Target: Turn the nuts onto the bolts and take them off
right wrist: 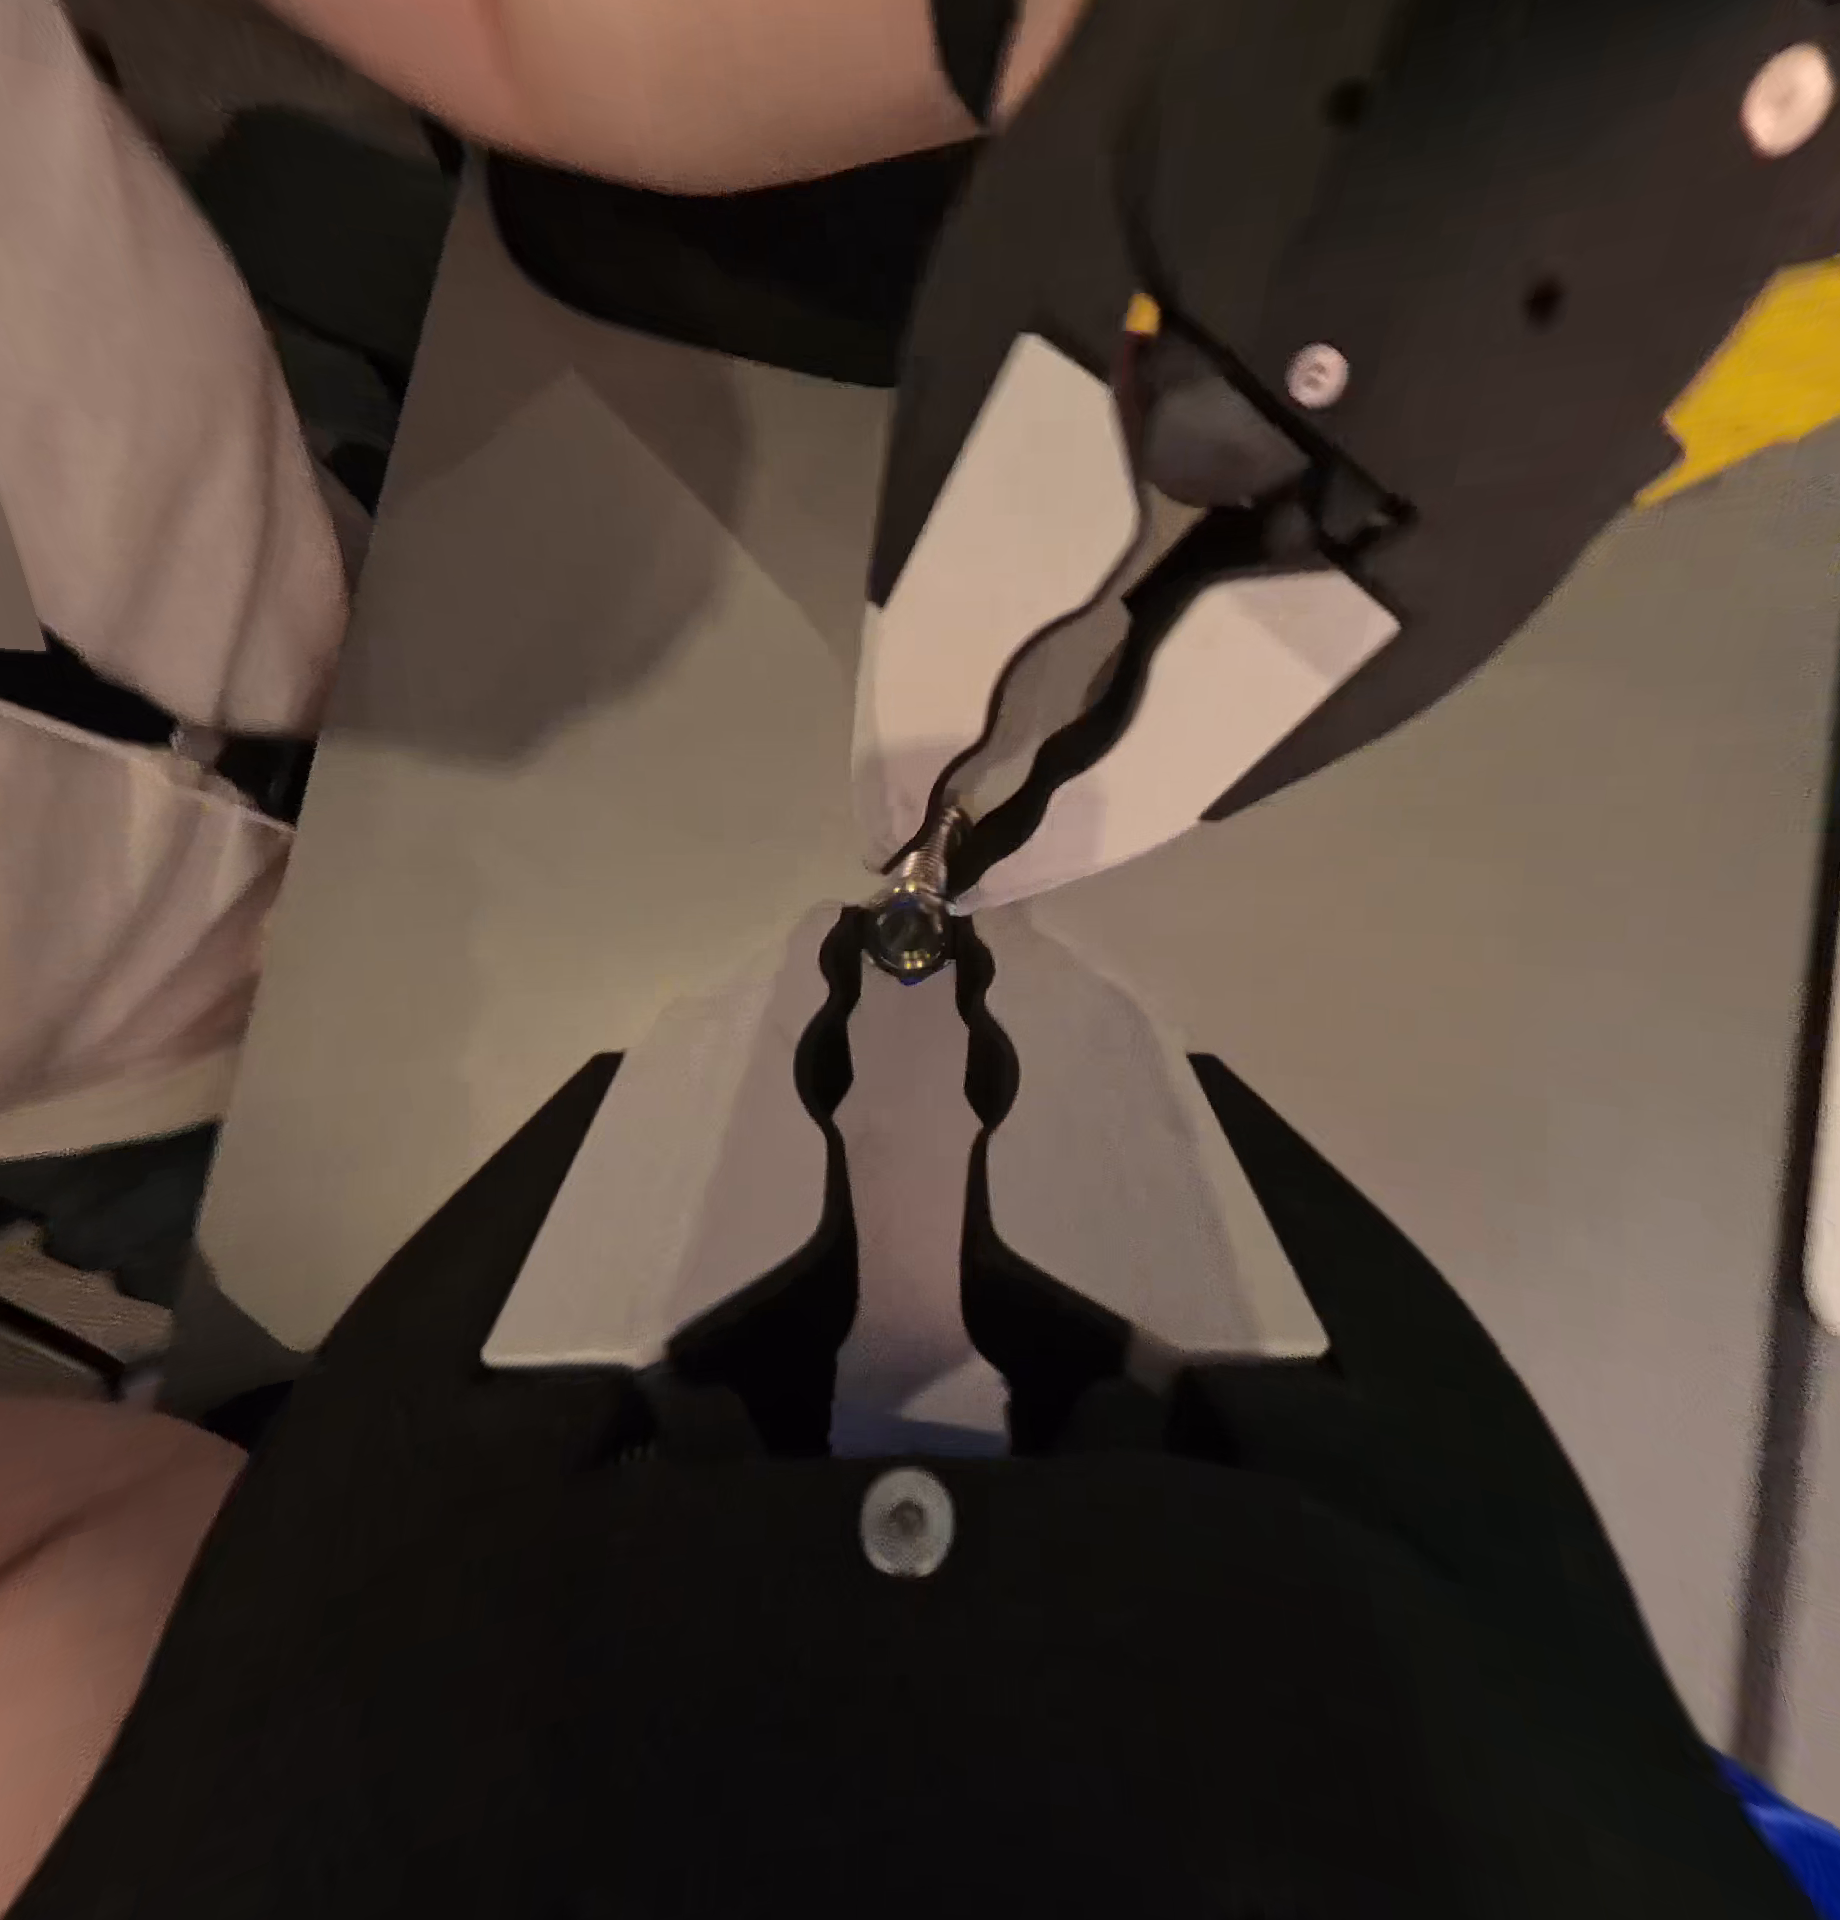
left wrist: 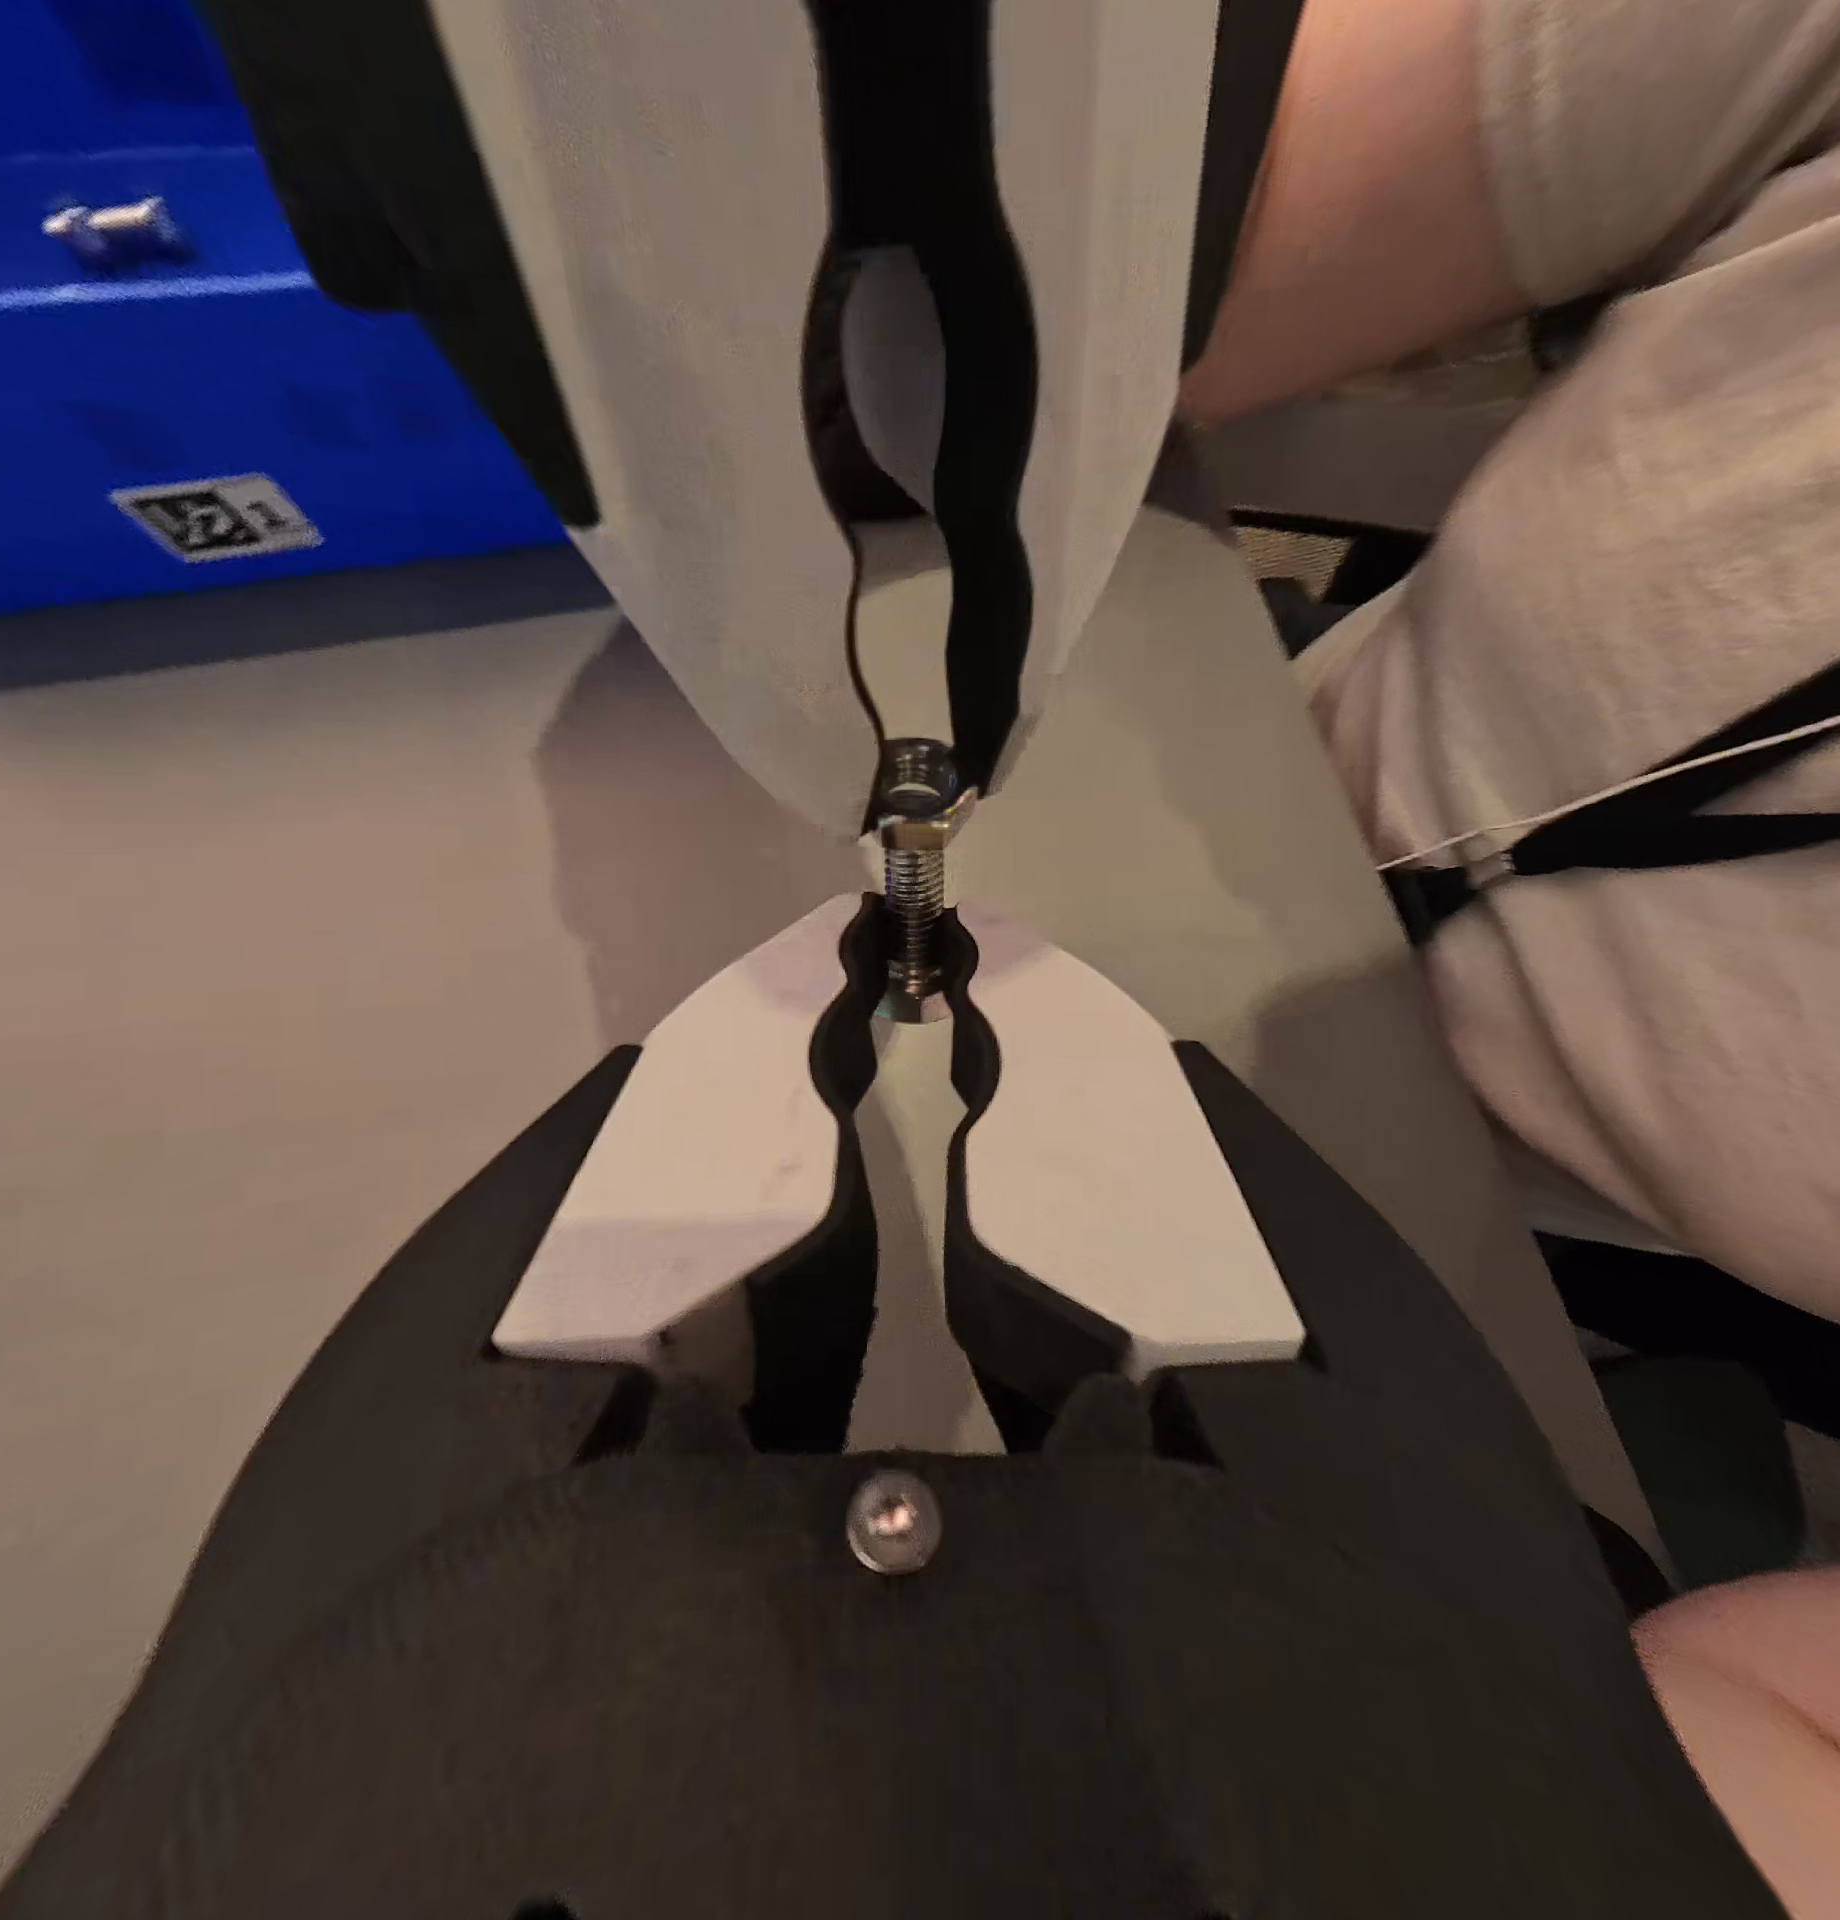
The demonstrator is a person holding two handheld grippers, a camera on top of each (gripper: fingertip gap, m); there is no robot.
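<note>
In the left wrist view my left gripper is shut on a silver bolt, gripping it near its head, with the threaded shaft pointing away from me. My right gripper comes in from above and is shut on a silver hex nut that sits at the tip of the bolt's thread. In the right wrist view my right gripper holds the nut end-on. The left gripper reaches in from the upper right with the bolt. Both are held above the grey table.
A blue bin stands at the far left with loose bolts inside and a white tag on its front. The person's light shirt and forearm fill the right side. A blue edge shows at the lower right. Less than 4 cm separates the two grippers' tips.
</note>
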